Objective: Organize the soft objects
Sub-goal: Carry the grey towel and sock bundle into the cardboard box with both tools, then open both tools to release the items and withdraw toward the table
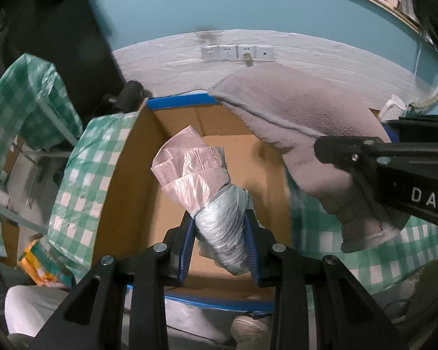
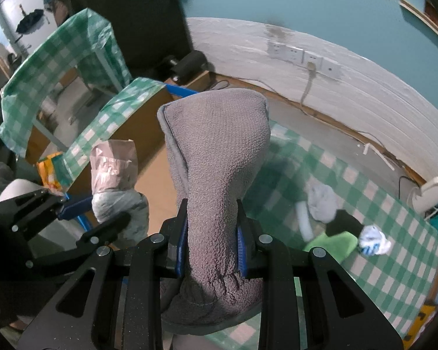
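My left gripper (image 1: 220, 234) is shut on a roll of plastic bags (image 1: 203, 186), pink at the far end and silvery where the blue pads squeeze it. It hangs over the open cardboard box (image 1: 125, 175) with blue-taped rims. My right gripper (image 2: 211, 233) is shut on a folded grey towel (image 2: 216, 157), which stands up between its pads. In the left wrist view the grey towel (image 1: 295, 110) hangs over the box's right side, with the right gripper's black arm beside it. In the right wrist view the bag roll (image 2: 115, 172) and left gripper (image 2: 102, 213) sit at lower left.
A green checked tablecloth (image 2: 379, 221) covers the table under the box. On it at right lie a white-grey cloth (image 2: 321, 201), a black item, a green cloth (image 2: 333, 243) and a blue-white bundle (image 2: 373, 239). Behind is a white wall with sockets (image 1: 236, 52). A second checked table (image 2: 55, 55) stands at left.
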A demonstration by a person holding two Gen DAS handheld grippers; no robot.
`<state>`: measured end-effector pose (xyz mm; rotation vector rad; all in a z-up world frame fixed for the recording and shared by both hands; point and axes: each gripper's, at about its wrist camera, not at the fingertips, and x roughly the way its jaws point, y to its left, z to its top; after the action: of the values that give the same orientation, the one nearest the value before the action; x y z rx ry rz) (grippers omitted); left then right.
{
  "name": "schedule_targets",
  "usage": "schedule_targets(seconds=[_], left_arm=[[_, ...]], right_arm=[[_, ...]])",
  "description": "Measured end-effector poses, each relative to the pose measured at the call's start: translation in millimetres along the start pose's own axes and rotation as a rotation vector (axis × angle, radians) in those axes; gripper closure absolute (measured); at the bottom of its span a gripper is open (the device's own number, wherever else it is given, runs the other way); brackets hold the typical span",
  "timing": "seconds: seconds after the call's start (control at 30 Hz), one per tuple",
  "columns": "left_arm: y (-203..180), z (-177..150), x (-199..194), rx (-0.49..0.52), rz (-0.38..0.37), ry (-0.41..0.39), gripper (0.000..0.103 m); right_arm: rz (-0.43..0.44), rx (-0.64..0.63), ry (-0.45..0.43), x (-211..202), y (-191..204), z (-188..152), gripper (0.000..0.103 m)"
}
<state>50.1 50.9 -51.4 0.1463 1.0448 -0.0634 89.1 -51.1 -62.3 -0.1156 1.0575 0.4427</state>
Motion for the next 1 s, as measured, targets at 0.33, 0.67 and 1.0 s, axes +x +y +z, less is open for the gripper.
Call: schedule_targets(seconds=[0.33, 0.67, 1.0], left_arm=[[42, -7, 13, -0.074, 0.034, 0.021, 0.07], [67, -9, 31, -0.125, 0.076, 0.061, 0.067], [78, -10, 40, -0.174, 0.133, 0.069, 0.042]], right_arm=[[0.017, -0.057, 0.051, 38, 35, 20, 0.078], [0.056, -0.092, 0.09, 66, 55, 26, 0.069], [-0.026, -0.1, 0.028, 56, 50, 28, 0.034]])
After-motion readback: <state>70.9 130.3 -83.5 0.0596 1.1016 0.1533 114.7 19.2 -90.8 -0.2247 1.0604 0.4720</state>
